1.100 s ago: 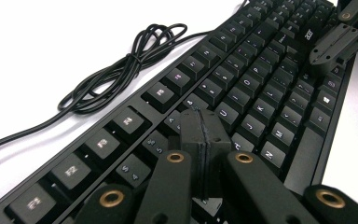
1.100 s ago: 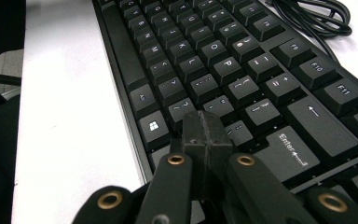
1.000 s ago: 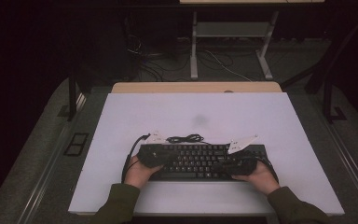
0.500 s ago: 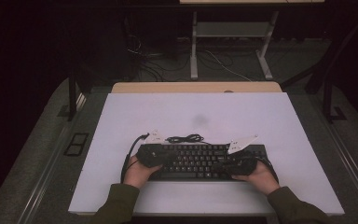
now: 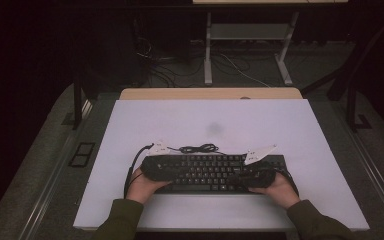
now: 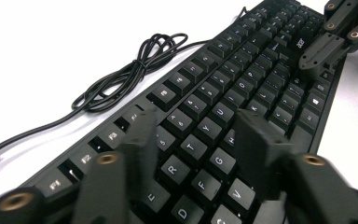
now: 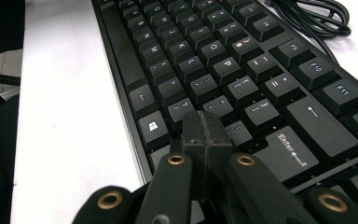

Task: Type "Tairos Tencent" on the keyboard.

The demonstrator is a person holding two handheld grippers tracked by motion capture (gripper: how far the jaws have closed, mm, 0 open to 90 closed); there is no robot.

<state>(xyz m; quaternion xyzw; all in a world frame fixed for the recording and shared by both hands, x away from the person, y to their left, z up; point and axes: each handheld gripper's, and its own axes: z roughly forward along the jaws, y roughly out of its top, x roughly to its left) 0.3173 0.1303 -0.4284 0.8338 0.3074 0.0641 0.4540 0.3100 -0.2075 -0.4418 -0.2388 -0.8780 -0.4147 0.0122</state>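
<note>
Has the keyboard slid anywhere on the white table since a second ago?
No. In the high view the keyboard lies at the same spot on the white table, just below the coiled cable, as in the earlier pictures.

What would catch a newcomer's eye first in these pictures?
A black keyboard lies near the front edge of the white table, with one tool over each end. Its coiled cable rests just behind it. The left tool stands open above the letter keys; the right tool is shut.
</note>
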